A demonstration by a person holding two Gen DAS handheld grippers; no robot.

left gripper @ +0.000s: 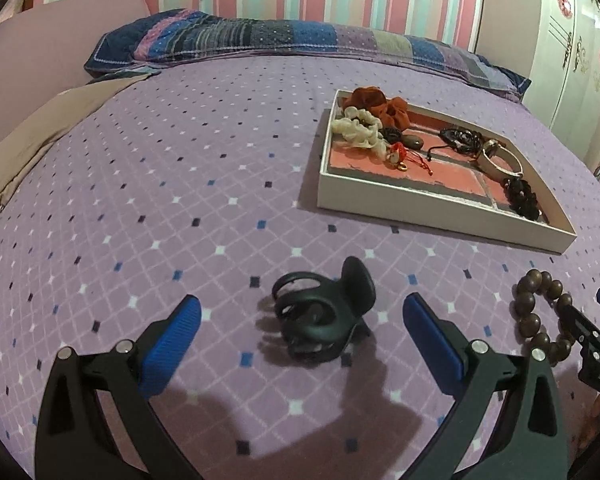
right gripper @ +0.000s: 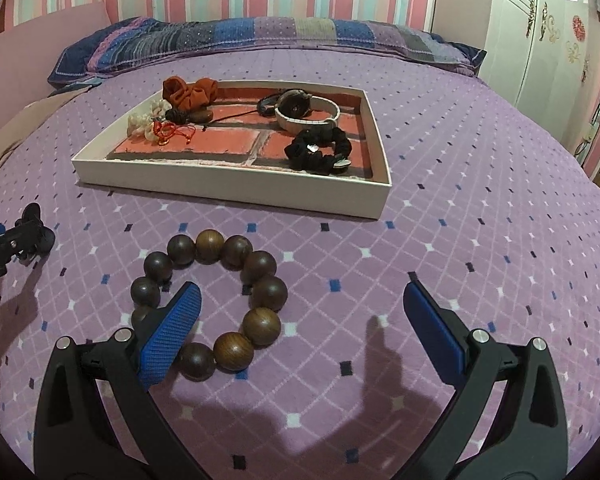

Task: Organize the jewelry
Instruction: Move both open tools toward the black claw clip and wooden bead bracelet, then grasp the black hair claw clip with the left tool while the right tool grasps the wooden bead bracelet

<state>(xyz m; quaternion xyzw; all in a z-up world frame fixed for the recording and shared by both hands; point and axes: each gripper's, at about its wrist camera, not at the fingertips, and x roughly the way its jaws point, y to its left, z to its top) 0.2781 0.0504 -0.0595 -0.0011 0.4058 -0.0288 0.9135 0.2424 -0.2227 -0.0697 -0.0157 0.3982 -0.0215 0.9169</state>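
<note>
Jewelry mostly sits in the white tray, while nearer than its front edge on open bedspread lie a black claw clip between the wide-open left gripper and wooden bead bracelet half inside the wide-open right gripper.

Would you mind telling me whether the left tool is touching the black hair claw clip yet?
Apart. The left wrist view shows the left tool open, with purple bedspread visible between each blue finger and the black hair claw clip.
</note>
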